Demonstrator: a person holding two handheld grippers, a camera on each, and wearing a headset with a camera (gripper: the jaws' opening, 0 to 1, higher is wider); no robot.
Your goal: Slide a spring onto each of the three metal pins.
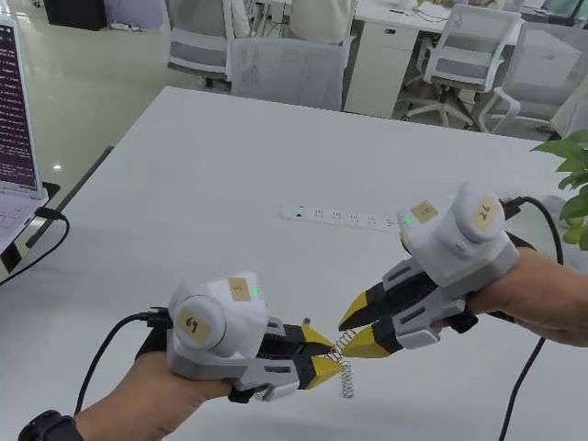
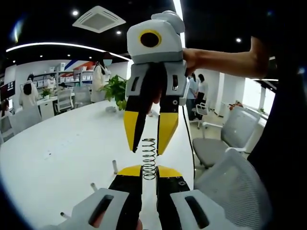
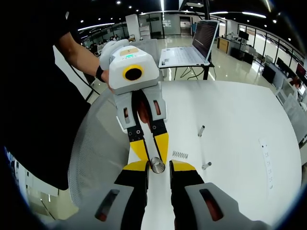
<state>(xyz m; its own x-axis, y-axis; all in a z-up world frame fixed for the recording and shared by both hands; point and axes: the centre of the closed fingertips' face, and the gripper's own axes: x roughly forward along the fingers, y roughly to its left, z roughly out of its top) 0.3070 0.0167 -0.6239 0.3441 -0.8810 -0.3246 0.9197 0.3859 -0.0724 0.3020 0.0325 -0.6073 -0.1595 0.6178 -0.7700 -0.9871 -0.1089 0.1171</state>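
Observation:
My left gripper [image 1: 325,355] is shut on a small steel spring [image 1: 342,345], held up off the white table [image 1: 230,184]. In the left gripper view the spring [image 2: 149,160] stands upright out of my jaws [image 2: 149,171]. The right gripper [image 2: 149,146] faces it, open, its yellow tips on either side of the spring's free end. The right gripper view has that end [image 3: 157,164] between my own tips [image 3: 159,166]. A loose spring [image 3: 180,155] lies on the table. Two short metal pins [image 3: 201,130] [image 3: 206,165] lie near it; the left gripper view shows three pins [image 2: 115,166].
A white power strip [image 1: 340,218] lies mid-table beyond the grippers. An open laptop [image 1: 14,138] sits at the left edge, with cables trailing from it. A green plant [image 1: 570,175] stands at the right. Office chairs [image 1: 289,69] line the far side.

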